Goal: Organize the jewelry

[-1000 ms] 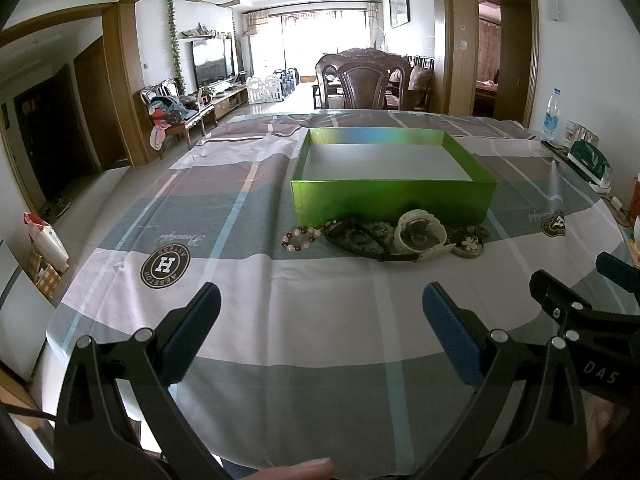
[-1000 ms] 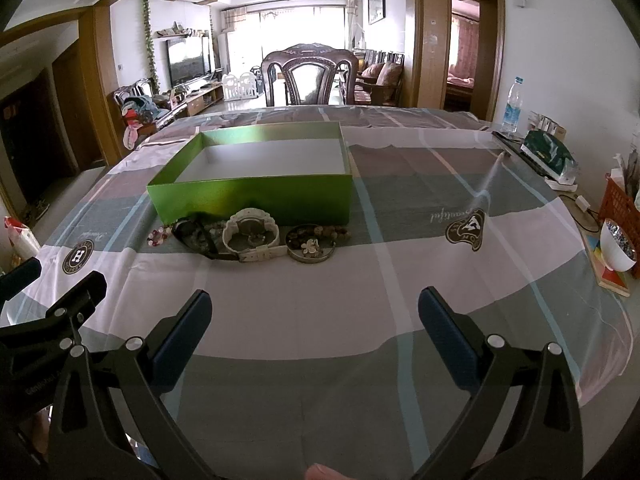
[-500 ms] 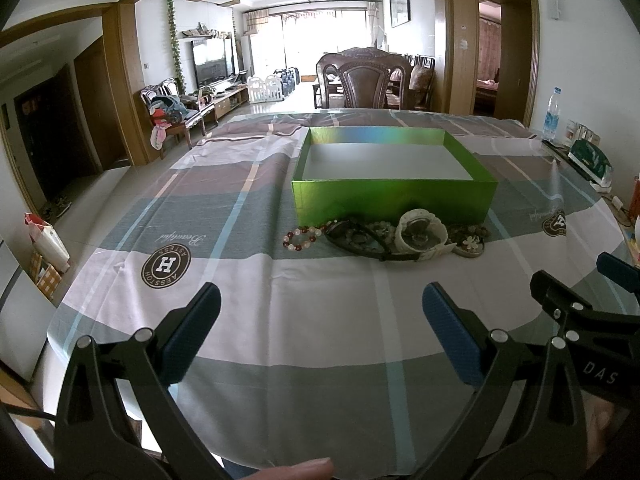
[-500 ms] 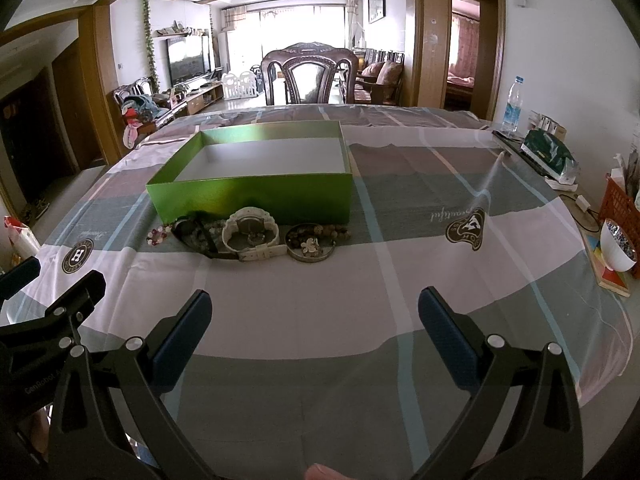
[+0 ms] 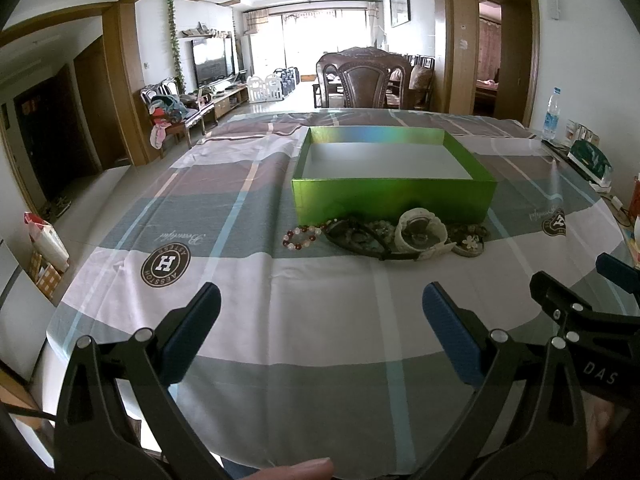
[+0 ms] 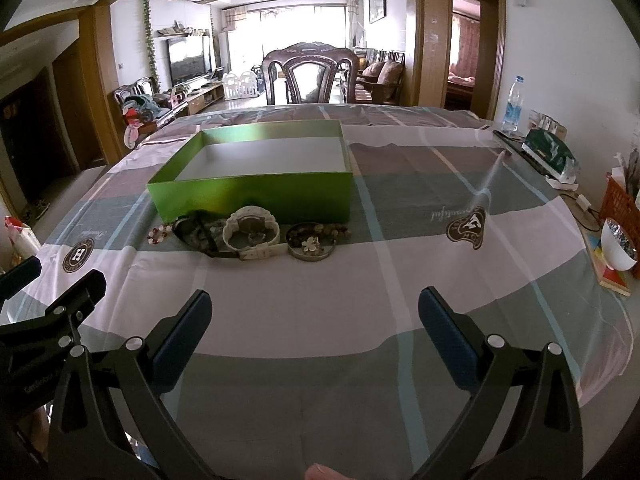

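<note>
Nothing has shifted over the last second; both views hold the same framing as a moment ago, so the sort has not started; the left gripper hangs above the near edge of the tablecloth with its jaws spread wide and empty; the right gripper matches it, spread and holding nothing; the jewelry waits in a row touching the front wall of the green box, well ahead of both tools: a bead bracelet on the left, a dark tangle, a white watch, a round flower tin; the box looks empty; my read: the first reach comes next
</note>
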`<state>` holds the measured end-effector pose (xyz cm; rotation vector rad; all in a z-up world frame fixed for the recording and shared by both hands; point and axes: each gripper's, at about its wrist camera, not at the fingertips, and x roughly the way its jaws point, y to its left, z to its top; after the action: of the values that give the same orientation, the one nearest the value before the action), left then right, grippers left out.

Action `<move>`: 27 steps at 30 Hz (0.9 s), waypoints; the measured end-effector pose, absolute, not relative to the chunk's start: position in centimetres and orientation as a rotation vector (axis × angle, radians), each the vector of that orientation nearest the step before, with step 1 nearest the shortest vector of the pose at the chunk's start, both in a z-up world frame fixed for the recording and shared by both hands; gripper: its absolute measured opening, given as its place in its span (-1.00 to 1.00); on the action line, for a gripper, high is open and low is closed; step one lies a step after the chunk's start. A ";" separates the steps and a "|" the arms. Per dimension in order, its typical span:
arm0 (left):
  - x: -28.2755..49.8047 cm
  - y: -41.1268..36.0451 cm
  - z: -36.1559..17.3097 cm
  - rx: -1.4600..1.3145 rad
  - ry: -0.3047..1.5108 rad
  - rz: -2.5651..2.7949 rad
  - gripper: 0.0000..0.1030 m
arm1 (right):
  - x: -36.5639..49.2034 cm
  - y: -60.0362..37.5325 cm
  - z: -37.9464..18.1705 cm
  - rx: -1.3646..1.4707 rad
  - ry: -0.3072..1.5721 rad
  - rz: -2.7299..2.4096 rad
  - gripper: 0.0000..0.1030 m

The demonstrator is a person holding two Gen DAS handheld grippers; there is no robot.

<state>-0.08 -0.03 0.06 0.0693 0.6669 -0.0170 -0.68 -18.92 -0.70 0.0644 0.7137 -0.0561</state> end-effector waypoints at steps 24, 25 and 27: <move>0.8 0.5 -0.6 0.048 0.720 -0.055 0.94 | 0.1 -20.1 -1.4 0.070 0.725 -0.078 0.95; 1.1 1.1 -1.0 0.037 0.733 -0.069 0.94 | 0.4 -20.5 -1.6 0.069 0.735 -0.077 0.95; 1.8 1.5 -1.9 0.039 0.767 -0.074 0.89 | 1.1 -20.8 -2.2 0.054 0.758 -0.072 0.95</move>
<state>1.83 1.47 -1.92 0.0388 0.7668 -0.0742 1.07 -20.83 -2.25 0.0539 0.7578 -0.0721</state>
